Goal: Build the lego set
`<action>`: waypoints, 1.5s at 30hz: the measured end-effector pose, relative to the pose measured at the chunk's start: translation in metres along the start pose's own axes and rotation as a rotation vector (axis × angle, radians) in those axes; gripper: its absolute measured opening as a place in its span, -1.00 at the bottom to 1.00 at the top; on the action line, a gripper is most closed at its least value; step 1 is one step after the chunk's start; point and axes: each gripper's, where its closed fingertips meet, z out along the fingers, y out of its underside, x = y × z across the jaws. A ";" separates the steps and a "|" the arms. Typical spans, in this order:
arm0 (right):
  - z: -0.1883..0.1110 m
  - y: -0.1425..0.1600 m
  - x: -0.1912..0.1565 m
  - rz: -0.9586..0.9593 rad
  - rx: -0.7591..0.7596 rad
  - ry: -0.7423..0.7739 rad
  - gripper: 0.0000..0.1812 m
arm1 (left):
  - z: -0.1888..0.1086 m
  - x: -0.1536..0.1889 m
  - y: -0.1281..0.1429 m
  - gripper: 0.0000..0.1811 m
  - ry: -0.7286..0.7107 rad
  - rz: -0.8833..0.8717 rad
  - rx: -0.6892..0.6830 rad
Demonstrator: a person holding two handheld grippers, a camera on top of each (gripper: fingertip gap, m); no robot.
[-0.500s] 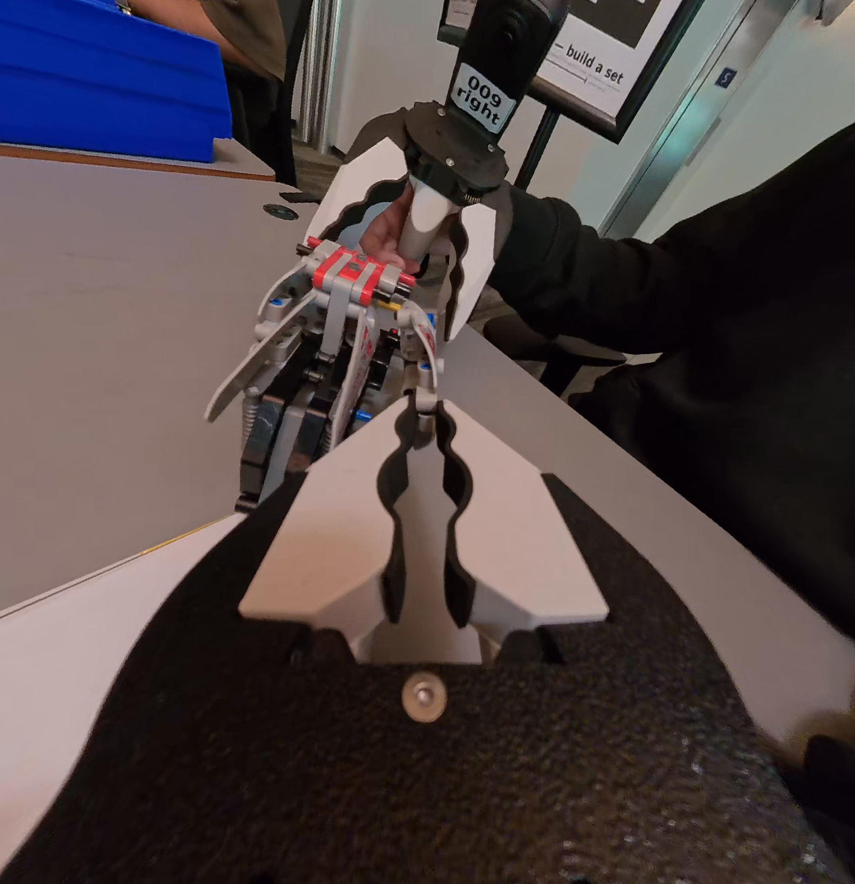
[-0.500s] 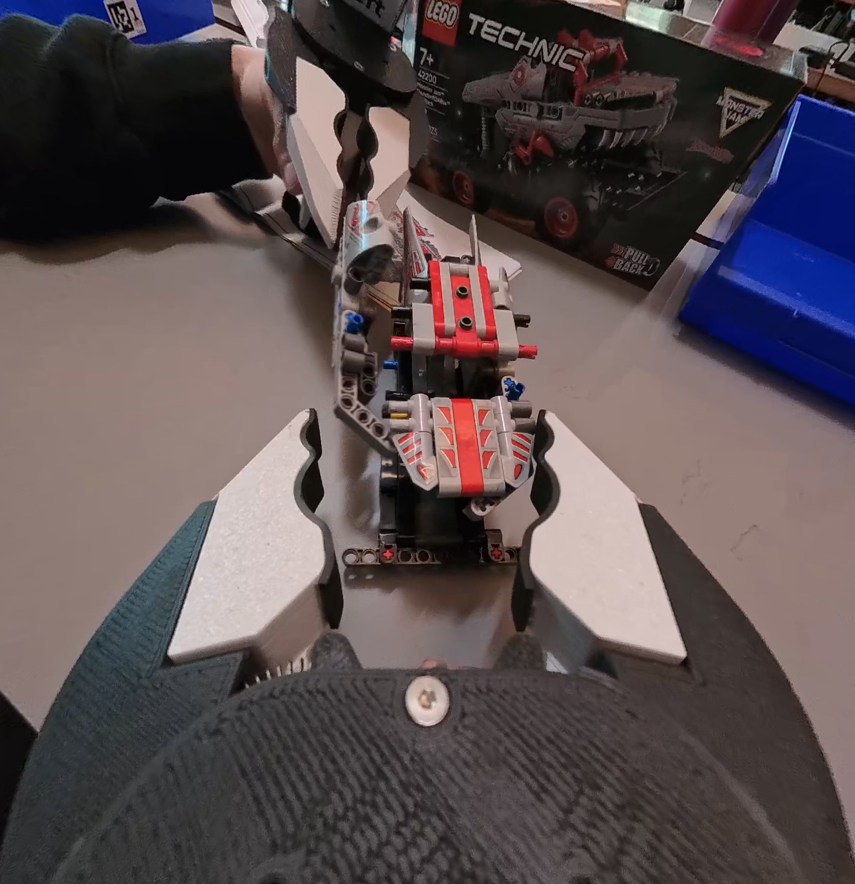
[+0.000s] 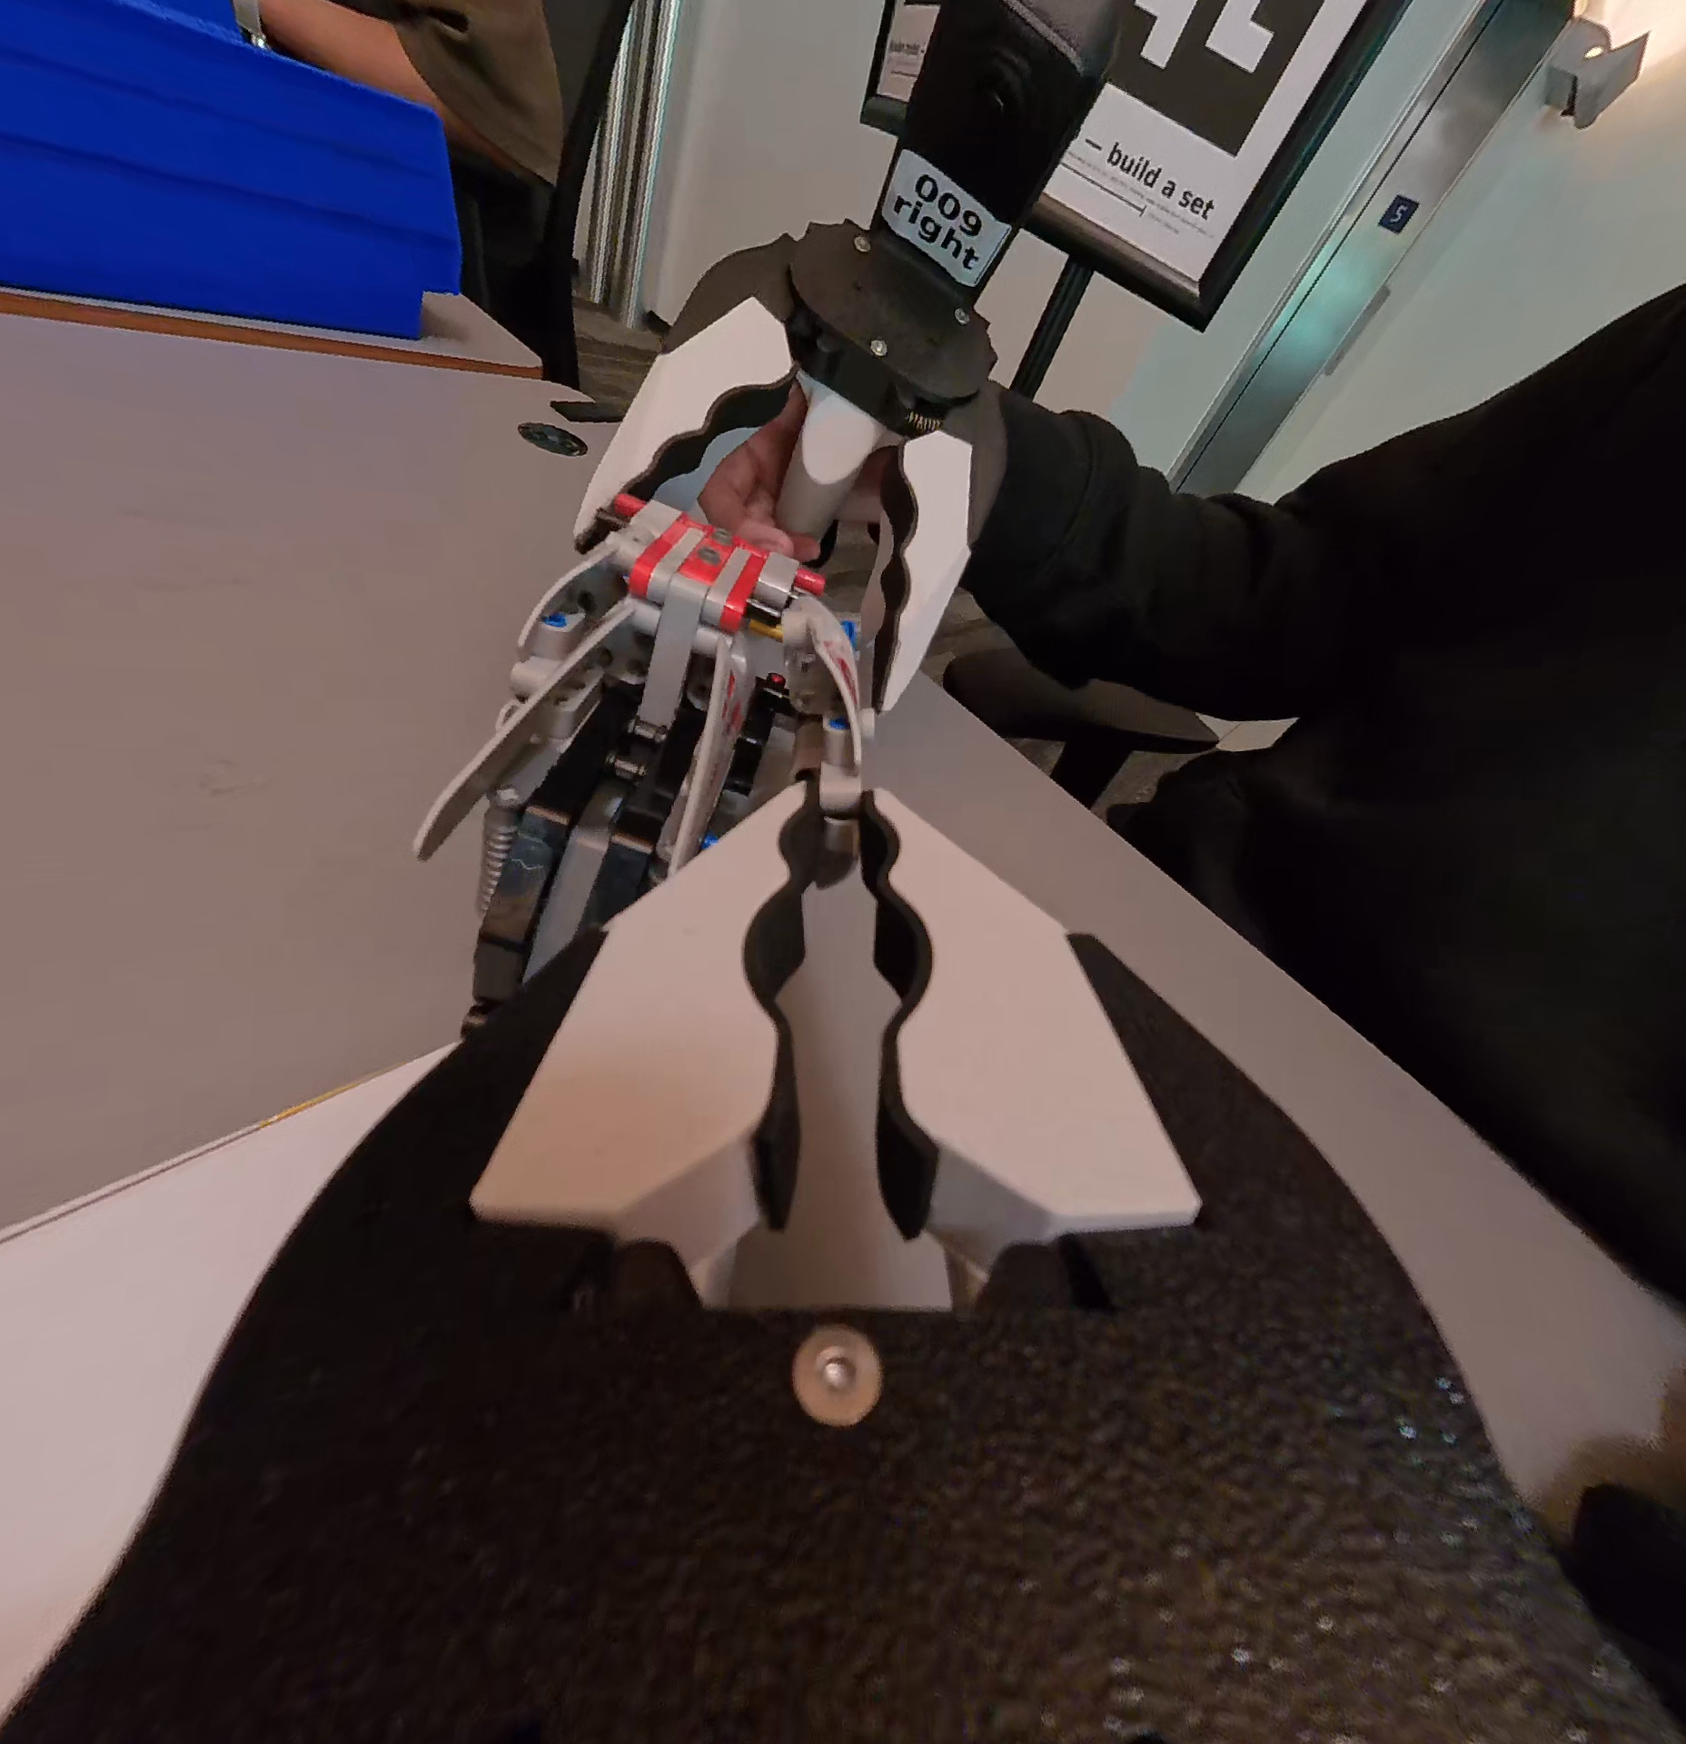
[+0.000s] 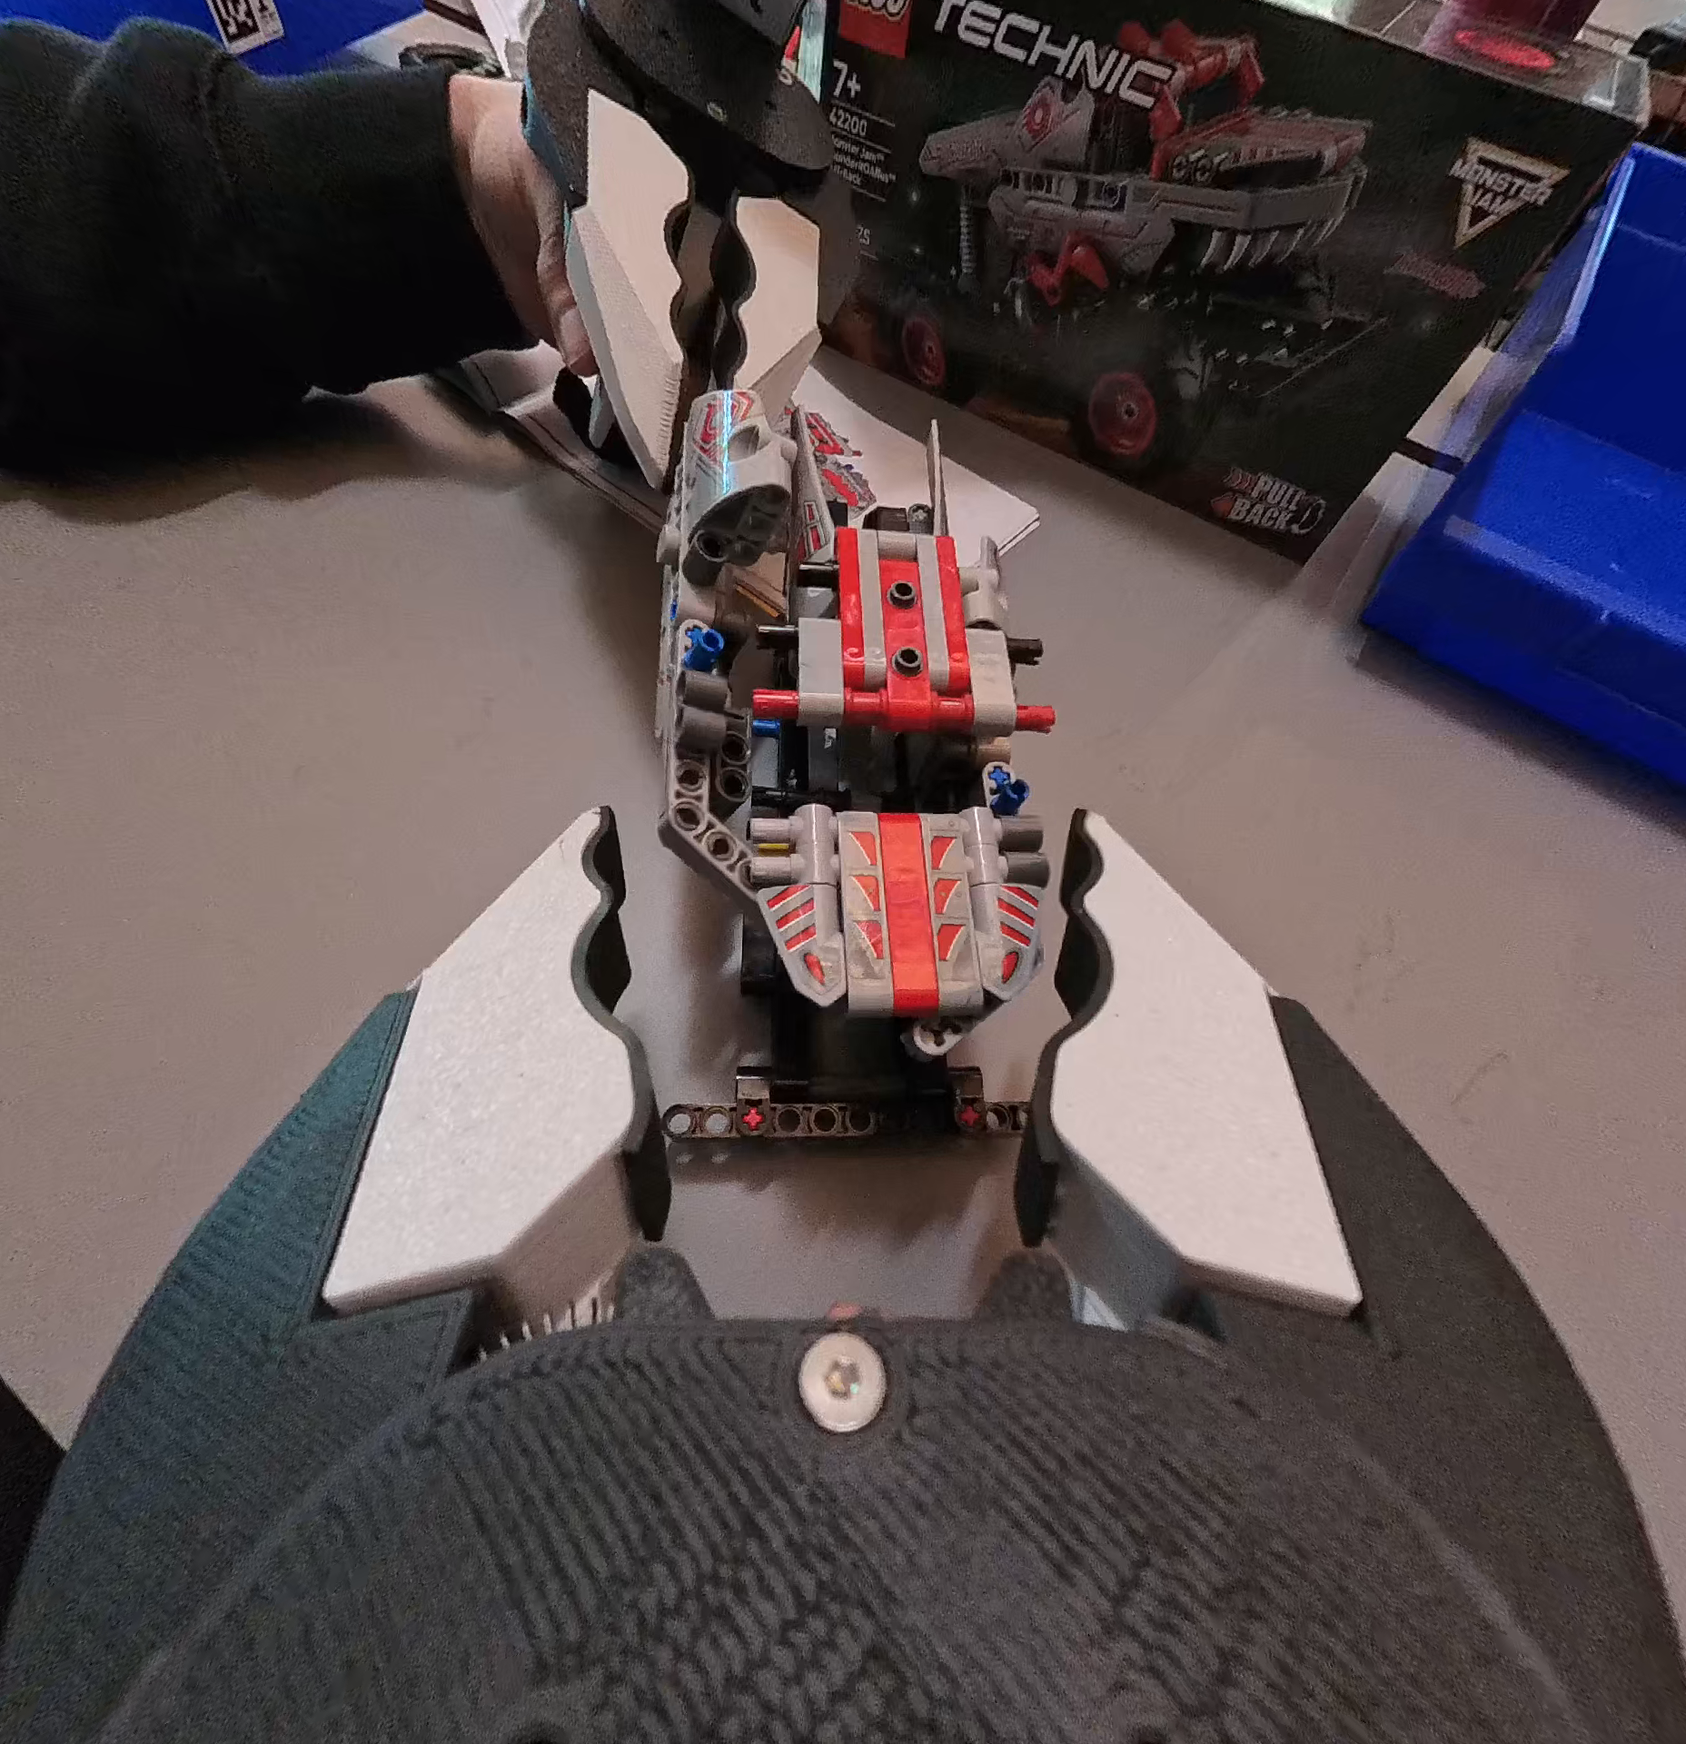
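A partly built grey, red and black Lego truck stands on the grey table. My right gripper is open, with one finger on each side of the truck's red-striped hood, not gripping it. My left gripper comes in from the far end and is shut on the grey side panel at the truck's rear left. In the left wrist view the truck sits just past my left gripper, whose pads pinch the thin white-grey panel tip. The open right gripper shows behind it.
The Lego set's box stands behind the truck, on the table. An instruction booklet lies under the truck's rear. Blue bins sit at the right and on a far table. A black sleeve and the table edge are close by. My hands' fingertips stand some 9 cm from each other.
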 end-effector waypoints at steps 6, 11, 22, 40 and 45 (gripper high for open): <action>0.002 -0.002 -0.002 -0.023 -0.015 -0.001 -0.01 | 0.004 0.001 0.000 -0.95 0.011 0.009 -0.009; 0.002 -0.004 -0.003 -0.025 -0.013 0.000 -0.03 | 0.008 0.002 0.001 -0.95 0.017 0.015 -0.014; -0.007 -0.007 0.005 -0.021 -0.019 0.019 -0.01 | 0.015 0.002 0.004 -0.95 0.017 0.021 -0.043; 0.016 -0.039 0.004 0.113 -0.025 -0.194 -0.04 | 0.018 0.002 -0.001 -0.95 0.022 0.018 -0.021; 0.024 -0.037 0.002 0.084 -0.044 -0.199 -0.09 | 0.018 -0.002 -0.002 -0.95 0.002 0.012 -0.017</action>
